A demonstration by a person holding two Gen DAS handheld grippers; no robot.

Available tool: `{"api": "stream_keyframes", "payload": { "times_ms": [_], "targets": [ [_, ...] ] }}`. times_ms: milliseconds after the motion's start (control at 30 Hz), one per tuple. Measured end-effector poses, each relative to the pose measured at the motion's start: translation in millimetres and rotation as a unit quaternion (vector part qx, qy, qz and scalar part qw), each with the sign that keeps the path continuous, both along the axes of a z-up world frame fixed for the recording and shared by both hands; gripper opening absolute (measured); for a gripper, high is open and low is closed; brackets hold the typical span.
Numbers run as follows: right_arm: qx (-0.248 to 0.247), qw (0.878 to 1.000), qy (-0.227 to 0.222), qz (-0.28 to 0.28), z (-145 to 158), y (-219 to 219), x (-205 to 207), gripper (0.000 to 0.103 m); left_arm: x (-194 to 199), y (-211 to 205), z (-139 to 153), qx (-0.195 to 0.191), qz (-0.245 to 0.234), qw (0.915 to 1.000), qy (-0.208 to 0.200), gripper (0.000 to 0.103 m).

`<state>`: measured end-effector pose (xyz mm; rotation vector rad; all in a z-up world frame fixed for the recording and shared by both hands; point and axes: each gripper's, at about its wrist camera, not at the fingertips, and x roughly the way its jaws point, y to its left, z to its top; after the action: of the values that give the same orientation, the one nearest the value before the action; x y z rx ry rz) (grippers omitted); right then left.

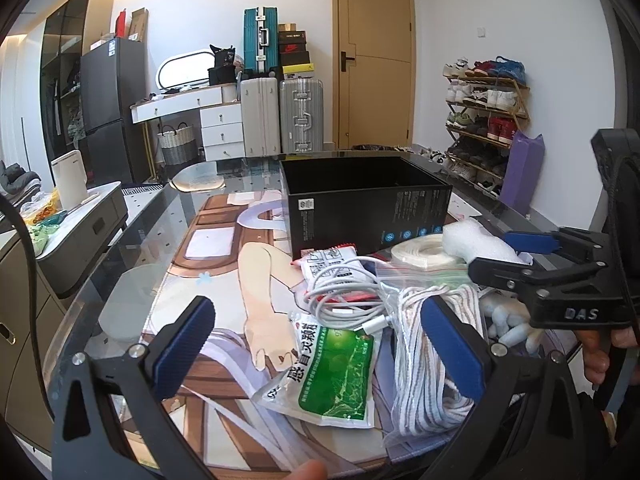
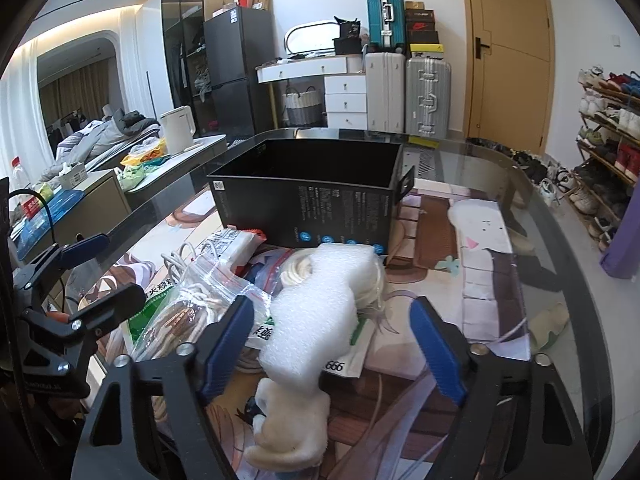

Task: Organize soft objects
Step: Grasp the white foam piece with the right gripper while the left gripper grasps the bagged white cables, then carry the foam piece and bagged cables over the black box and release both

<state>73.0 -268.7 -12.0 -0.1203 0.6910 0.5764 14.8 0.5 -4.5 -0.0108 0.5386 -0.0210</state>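
Left jaws (image 1: 316,344) spread wide over the clutter, gripping nothing.
Left wrist view: green sachet (image 1: 332,372) and bagged white cord (image 1: 432,356) lie between them on the worktop (image 1: 132,248); black box (image 1: 360,204) stands behind. Right wrist view: right jaws (image 2: 332,344) half parted around the white foam piece (image 2: 316,320), pads not touching it; plush toy (image 2: 288,436) below, beside the box.
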Motion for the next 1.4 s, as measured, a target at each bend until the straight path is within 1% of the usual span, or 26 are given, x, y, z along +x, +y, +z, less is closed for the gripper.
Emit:
{"api": "stream_keyframes", "payload": {
  "times_ms": [33, 100, 133, 200, 433, 633, 767, 900, 1067, 1100, 1133, 1167, 1200, 1233, 1267, 1400],
  "targets": [
    [0.0, 1.0, 0.004, 0.002, -1, 2, 1, 0.07, 0, -1, 0, -0.001, -0.003, 1.0, 0.001, 0.103],
    [0.002, 1.0, 0.008, 0.008, -3, 3, 1, 0.058, -1, -3, 1, 0.0, -0.009, 1.0, 0.001, 0.103],
    [0.002, 1.0, 0.009, 0.014, -4, 4, 0, 0.056, -1, -4, 1, 0.001, -0.011, 0.9999, 0.002, 0.103],
    [0.001, 1.0, 0.009, 0.022, -5, 4, -2, 0.044, -2, -6, 1, 0.004, -0.014, 0.9999, 0.002, 0.103],
    [0.002, 1.0, -0.005, 0.016, -1, -3, -13, 0.042, -5, -18, 2, 0.01, -0.033, 0.9994, 0.008, 0.103],
    [0.005, 0.999, -0.031, 0.008, 8, -11, -26, 0.042, -6, -34, 0, 0.022, -0.055, 0.9981, 0.016, 0.103],
    [0.009, 0.999, -0.036, 0.005, 11, -16, -27, 0.042, -6, -49, -3, 0.036, -0.075, 0.9963, 0.023, 0.103],
    [0.013, 0.999, -0.039, 0.004, 13, -19, -29, 0.042, -2, -58, -9, 0.055, -0.085, 0.9941, 0.039, 0.103],
    [0.019, 0.999, -0.044, 0.006, 16, -22, -30, 0.042, -1, -59, -14, 0.049, -0.098, 0.9926, 0.052, 0.102],
    [0.019, 0.999, -0.045, 0.006, 16, -22, -30, 0.042, -2, -58, -14, 0.046, -0.101, 0.9924, 0.053, 0.098],
    [0.02, 0.999, -0.045, 0.007, 16, -22, -30, 0.042, -2, -58, -15, 0.044, -0.104, 0.9922, 0.053, 0.087],
    [0.02, 0.999, -0.045, 0.008, 16, -22, -30, 0.042, -2, -58, -15, 0.041, -0.11, 0.9915, 0.056, 0.081],
    [0.02, 0.999, -0.046, 0.007, 16, -22, -31, 0.042, -1, -58, -15, 0.039, -0.114, 0.991, 0.059, 0.073],
    [0.021, 0.999, -0.046, 0.008, 16, -21, -31, 0.042, -2, -57, -15, 0.035, -0.119, 0.9904, 0.06, 0.058],
    [0.021, 0.999, -0.048, 0.009, 17, -21, -32, 0.042, -3, -57, -14, 0.029, -0.126, 0.9898, 0.06, 0.052],
    [0.025, 0.998, -0.056, 0.011, 21, -21, -35, 0.042, -9, -58, -9, 0.029, -0.135, 0.9891, 0.051, 0.044]
  ]
}}
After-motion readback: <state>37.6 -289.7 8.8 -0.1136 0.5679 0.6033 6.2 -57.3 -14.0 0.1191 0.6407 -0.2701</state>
